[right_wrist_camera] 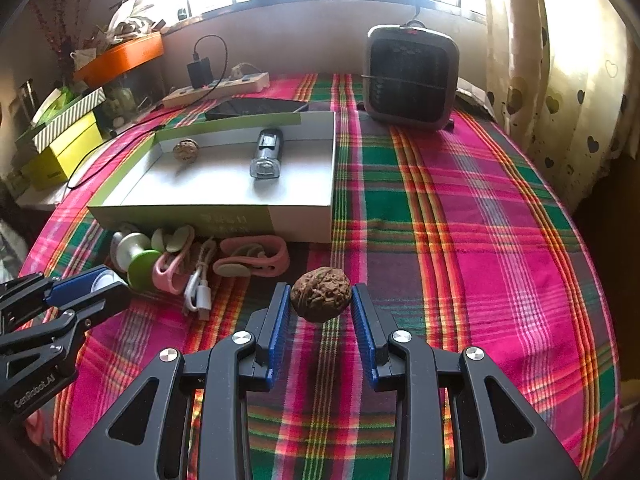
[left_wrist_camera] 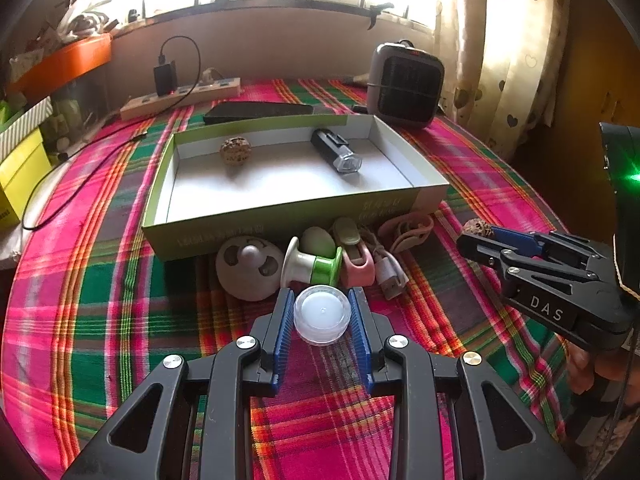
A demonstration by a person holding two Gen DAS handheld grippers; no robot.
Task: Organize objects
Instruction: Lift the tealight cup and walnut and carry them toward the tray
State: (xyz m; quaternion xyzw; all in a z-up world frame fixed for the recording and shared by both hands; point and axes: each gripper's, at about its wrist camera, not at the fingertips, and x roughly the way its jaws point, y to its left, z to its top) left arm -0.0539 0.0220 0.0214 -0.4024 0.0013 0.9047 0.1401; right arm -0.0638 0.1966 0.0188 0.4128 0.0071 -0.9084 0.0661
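My left gripper (left_wrist_camera: 322,312) is shut on a small clear round jar with a white lid (left_wrist_camera: 322,314), held above the plaid cloth. My right gripper (right_wrist_camera: 321,302) is shut on a brown walnut (right_wrist_camera: 321,299); in the left wrist view it shows at the right edge with the walnut (left_wrist_camera: 476,227) at its tips. The open green-and-white box (left_wrist_camera: 430,191) lies ahead, holding a second walnut (left_wrist_camera: 235,151) and a black flashlight (left_wrist_camera: 335,151). In front of the box sit a round white mini fan (left_wrist_camera: 246,268), a white-and-green spool (left_wrist_camera: 314,268), pink clips (left_wrist_camera: 358,268) and a white USB cable (left_wrist_camera: 390,270).
A grey space heater (right_wrist_camera: 412,78) stands at the back right of the table. A power strip with a black charger (left_wrist_camera: 180,98) and a dark flat case (left_wrist_camera: 256,112) lie behind the box. Yellow and striped boxes (left_wrist_camera: 22,152) stack at the left; curtains (right_wrist_camera: 560,60) hang at the right.
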